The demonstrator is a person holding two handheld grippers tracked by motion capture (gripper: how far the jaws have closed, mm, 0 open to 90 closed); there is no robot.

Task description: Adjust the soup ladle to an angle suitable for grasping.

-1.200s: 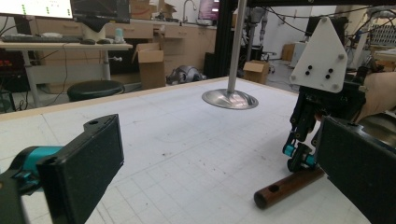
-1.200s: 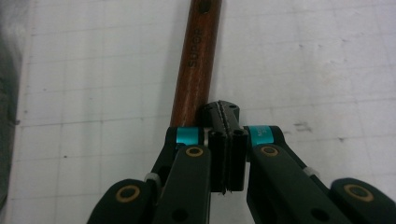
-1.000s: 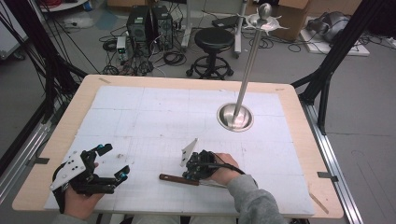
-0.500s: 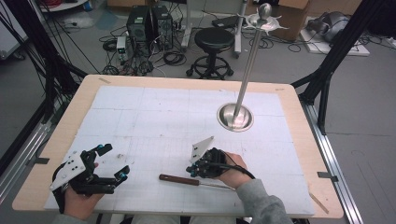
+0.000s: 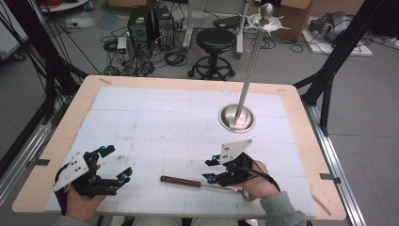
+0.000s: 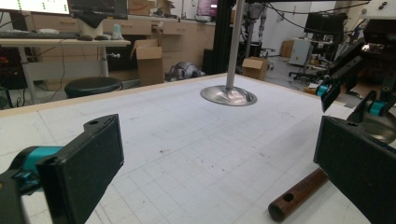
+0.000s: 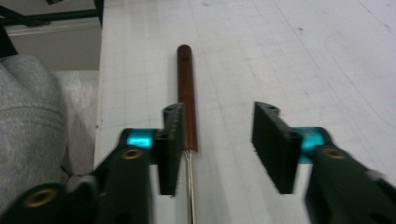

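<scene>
The wooden-handled utensil (image 5: 181,181) lay flat on the white gridded mat (image 5: 164,122) at the near edge of the table, its brown handle pointing left and its thin metal shaft running right, under the right gripper (image 5: 210,170). That gripper's jaws had just been opening and stood about half apart, nothing clamped between them; in the right gripper view the handle (image 7: 186,93) lay on the mat below, in line with one jaw. The step looked like a release, with the utensil set down and the hand lifting clear. The left gripper (image 5: 117,162) rested at the near left, jaws wide and empty, the handle's end (image 6: 299,193) just beside one jaw. The steel stand (image 5: 237,117) stood well apart, farther right. Next would probably come a fresh approach, needing the jaws squared across the handle.
</scene>
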